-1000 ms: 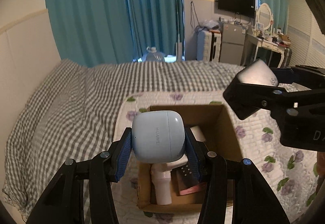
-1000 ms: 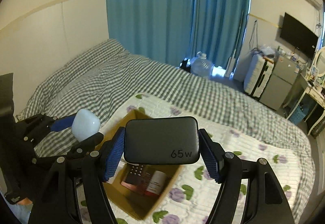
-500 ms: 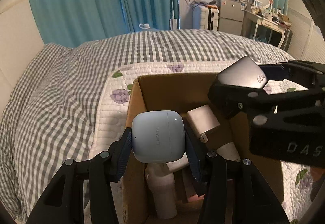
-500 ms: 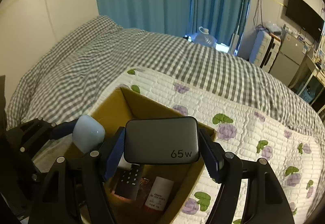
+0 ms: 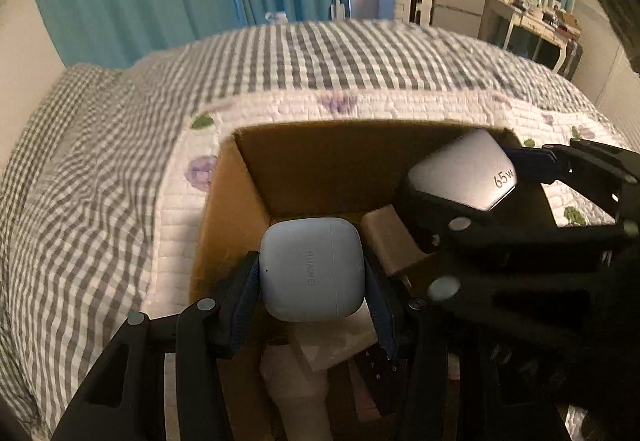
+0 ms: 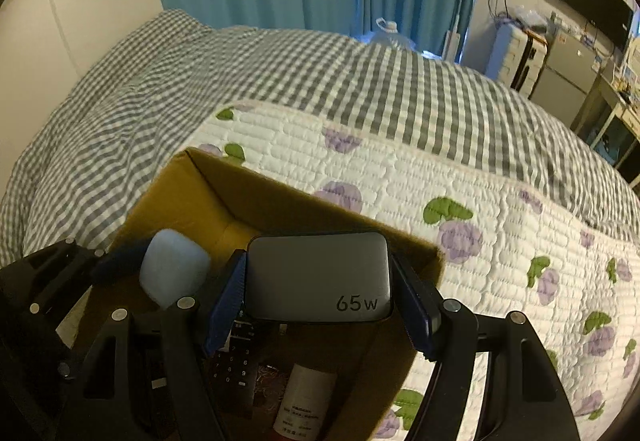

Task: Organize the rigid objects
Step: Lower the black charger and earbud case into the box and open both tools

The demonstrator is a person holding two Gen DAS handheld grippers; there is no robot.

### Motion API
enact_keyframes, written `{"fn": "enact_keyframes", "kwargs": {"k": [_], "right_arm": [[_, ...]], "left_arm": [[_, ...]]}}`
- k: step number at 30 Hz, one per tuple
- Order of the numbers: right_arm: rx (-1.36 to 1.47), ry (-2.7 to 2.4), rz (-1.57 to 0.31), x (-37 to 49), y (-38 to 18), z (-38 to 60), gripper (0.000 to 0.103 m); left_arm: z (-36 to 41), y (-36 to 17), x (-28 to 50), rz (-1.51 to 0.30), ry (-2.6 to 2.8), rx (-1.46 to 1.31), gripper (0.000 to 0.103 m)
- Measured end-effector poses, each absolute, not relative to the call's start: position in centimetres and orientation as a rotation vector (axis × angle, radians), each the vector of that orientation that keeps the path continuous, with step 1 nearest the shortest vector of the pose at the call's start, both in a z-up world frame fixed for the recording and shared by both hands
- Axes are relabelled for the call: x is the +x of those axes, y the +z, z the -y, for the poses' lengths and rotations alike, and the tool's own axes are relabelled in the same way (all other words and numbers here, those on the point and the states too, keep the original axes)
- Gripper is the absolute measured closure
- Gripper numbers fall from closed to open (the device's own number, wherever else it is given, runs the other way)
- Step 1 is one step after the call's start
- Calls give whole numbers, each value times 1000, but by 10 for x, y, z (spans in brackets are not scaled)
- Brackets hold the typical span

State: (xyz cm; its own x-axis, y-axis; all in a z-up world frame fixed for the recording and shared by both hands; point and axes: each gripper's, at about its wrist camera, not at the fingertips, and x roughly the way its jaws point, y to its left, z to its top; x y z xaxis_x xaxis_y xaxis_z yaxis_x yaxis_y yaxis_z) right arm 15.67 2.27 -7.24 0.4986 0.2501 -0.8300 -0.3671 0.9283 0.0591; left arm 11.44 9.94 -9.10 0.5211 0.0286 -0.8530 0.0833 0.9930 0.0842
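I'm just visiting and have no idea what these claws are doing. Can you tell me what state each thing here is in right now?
left gripper: shut on the earbud case, over the box
earbud case: lid closed, held upright
right gripper: shut on the 65W charger
65W charger: held above the box, not released
cardboard box: open, already holds several items
remote: lying inside the box
white bottle: lying inside the box

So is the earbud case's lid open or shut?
Shut: the earbud case, clamped in the left gripper, shows only a thin closed seam.
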Motion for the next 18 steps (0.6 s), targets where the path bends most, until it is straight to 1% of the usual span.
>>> {"fn": "enact_keyframes", "kwargs": {"k": [5,8,11,12,13,14,17,18], "right_arm": [[-150,335,-994,158,-80,-29,33],[-145,316,-970,156,-78,-30,35],[-130,306,-979,159,-75,-27,34],[-126,309,-979,159,-73,-26,34],[-127,306,-977,158,-72,-25,34],[-130,302,-975,158,-71,-24,33],[-120,290,-963,157,-65,-18,30],[-101,299,-964,157,-62,-15,28]], "left_arm": [[-99,-99,115,-1044,-26,145,52],[-102,-100,117,-1042,-14,140,50],[-101,-100,117,-1040,-19,146,50],[-100,-100,117,-1043,-21,149,47],[-99,-99,116,-1041,-25,153,41],[-100,-98,114,-1033,-20,148,39],[-102,-93,112,-1017,-18,128,38],[-102,-92,112,-1016,-16,125,38]]}}
